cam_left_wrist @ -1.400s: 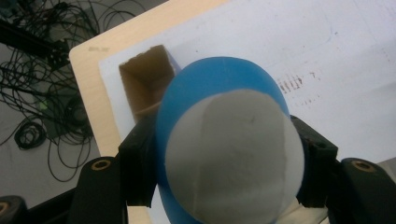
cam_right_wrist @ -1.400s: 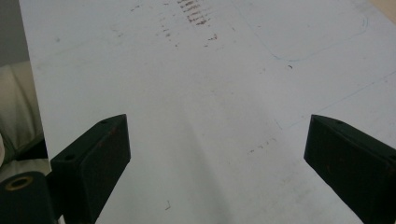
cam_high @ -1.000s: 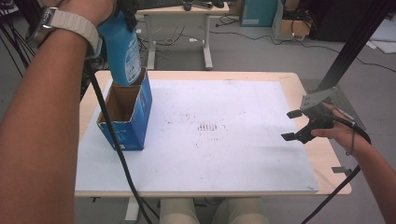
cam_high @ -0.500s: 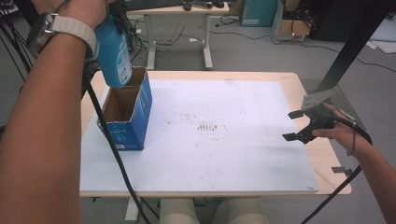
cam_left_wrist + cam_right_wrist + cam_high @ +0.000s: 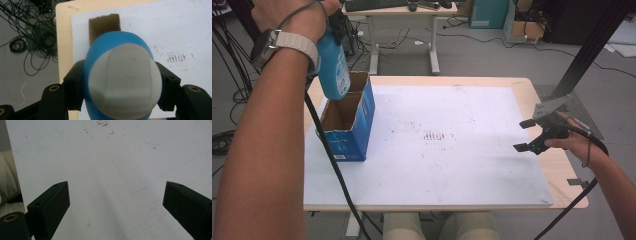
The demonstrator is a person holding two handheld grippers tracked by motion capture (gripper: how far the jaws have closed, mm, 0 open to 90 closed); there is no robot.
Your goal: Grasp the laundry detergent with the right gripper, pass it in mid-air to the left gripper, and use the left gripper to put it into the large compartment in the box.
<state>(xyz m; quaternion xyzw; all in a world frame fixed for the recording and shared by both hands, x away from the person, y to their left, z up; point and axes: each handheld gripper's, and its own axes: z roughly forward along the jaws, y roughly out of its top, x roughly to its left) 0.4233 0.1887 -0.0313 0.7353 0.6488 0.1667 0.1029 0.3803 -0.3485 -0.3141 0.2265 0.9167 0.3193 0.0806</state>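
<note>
blue bottle (image 5: 333, 65) pinched by raised left gripper (image 5: 120, 85) above open blue box (image 5: 348, 125); right gripper (image 5: 527, 135) low, jaws spread, empty.

A blue bottle (image 5: 333, 65) with a grey-white base (image 5: 124, 82) hangs over a blue cardboard box (image 5: 348, 120) with a plain brown inside; the white sheet (image 5: 462, 155) on the pale wood table (image 5: 522, 85) carries dark speckled marks (image 5: 432, 136), and the jaws are black
</note>
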